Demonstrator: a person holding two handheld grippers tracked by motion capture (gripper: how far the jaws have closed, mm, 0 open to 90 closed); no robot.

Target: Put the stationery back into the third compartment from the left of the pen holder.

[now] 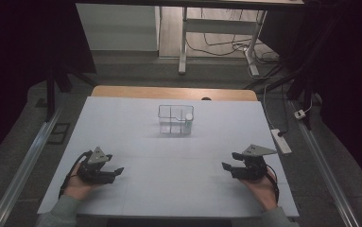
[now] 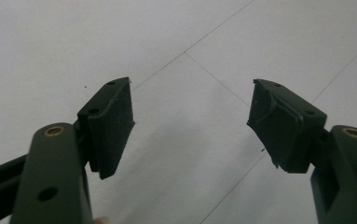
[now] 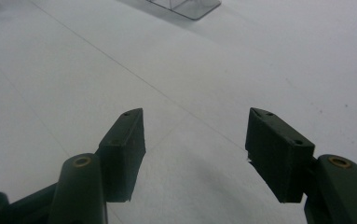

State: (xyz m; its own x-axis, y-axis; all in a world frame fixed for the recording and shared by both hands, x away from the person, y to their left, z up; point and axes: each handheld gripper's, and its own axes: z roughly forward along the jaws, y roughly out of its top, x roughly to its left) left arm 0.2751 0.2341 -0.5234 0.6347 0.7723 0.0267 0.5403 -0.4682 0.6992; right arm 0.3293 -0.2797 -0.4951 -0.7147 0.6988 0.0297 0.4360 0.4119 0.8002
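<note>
- High view: I see the left claw (image 1: 117,170) low over the near left part of the white worktop (image 1: 178,189), held in the left hand (image 1: 78,185), its jaws pointing toward the middle. The right claw (image 1: 230,161) sits over the near right part, held in the right hand (image 1: 262,188), jaws also pointing inward. The two are well apart. A clear compartment box (image 1: 176,119) stands at the middle of the far half of the worktop, well apart from both claws. A small white-capped bottle (image 1: 188,119) stands upright in the box's right-hand side; I cannot tell which compartment exactly.
- Left gripper view: my left claw (image 2: 191,119) has its jaws spread wide, with nothing between them. Below the gap lies bare white worktop crossed by thin seam lines. The pads touch nothing.
- Right gripper view: my right claw (image 3: 195,149) is open as well, jaws apart, nothing between them. White worktop lies beneath. At the top edge I can make out a corner of the clear compartment box (image 3: 190,7), far ahead of the jaws; the bottle I cannot make out here.
</note>
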